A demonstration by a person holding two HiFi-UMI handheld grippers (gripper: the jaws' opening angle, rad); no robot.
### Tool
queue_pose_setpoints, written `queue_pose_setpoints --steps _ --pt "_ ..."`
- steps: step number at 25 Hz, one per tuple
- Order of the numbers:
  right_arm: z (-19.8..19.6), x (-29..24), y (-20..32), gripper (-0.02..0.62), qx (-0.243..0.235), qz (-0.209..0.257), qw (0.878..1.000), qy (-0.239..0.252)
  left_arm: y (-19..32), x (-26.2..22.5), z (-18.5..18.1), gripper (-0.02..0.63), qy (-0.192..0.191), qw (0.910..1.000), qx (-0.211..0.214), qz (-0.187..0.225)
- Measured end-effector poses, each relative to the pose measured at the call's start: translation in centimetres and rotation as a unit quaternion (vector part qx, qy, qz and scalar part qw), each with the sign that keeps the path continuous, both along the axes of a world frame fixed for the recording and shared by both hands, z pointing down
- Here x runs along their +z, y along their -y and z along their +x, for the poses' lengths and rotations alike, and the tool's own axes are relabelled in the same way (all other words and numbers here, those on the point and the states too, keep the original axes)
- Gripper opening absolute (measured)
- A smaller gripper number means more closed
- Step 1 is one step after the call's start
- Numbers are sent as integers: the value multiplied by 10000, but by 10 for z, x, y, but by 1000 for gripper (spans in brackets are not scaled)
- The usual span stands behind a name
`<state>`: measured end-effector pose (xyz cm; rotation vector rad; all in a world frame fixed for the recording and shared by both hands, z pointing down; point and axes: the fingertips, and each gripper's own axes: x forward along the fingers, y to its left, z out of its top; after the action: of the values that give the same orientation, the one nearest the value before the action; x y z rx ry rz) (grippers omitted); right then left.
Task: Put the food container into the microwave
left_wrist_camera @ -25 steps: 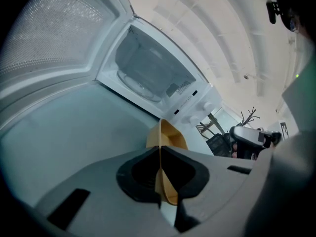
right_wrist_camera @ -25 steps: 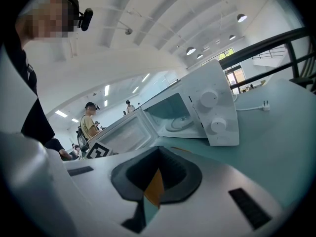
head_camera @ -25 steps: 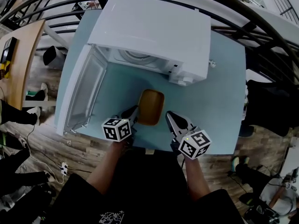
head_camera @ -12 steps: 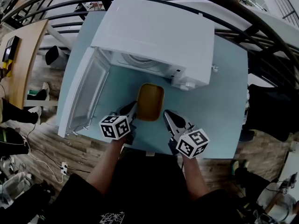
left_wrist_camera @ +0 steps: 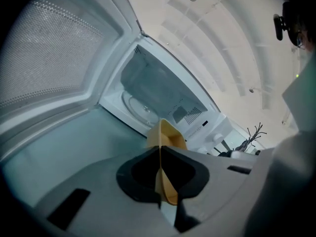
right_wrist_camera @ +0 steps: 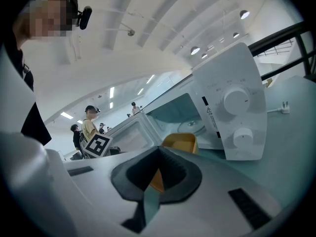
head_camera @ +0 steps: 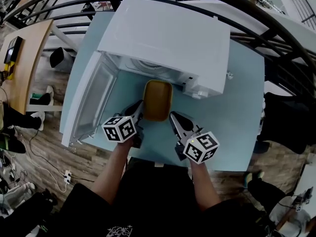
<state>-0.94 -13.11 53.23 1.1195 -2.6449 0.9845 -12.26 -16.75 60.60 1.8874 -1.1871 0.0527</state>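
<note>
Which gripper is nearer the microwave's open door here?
Left. The left gripper grips the food container on its door-side edge, close beside the open door; the right gripper holds its opposite edge, farther away.

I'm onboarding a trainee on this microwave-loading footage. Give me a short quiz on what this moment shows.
1. True or false: the microwave has its door open.
2. Of the left gripper and right gripper, which is shut on the food container? A left only; B right only; C both.
3. Fill in: in the right gripper view, the two knobs sit to the ___ of the cavity.
Key: 1 true; 2 C; 3 right.
</note>
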Motion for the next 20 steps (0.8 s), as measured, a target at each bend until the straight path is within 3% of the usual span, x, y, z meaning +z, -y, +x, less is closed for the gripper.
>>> queue_pose_setpoints --steps 20 --pt "-11 9 33 5 -236 1 9996 166 58 -11 -16 21 -145 9977 -643 123"
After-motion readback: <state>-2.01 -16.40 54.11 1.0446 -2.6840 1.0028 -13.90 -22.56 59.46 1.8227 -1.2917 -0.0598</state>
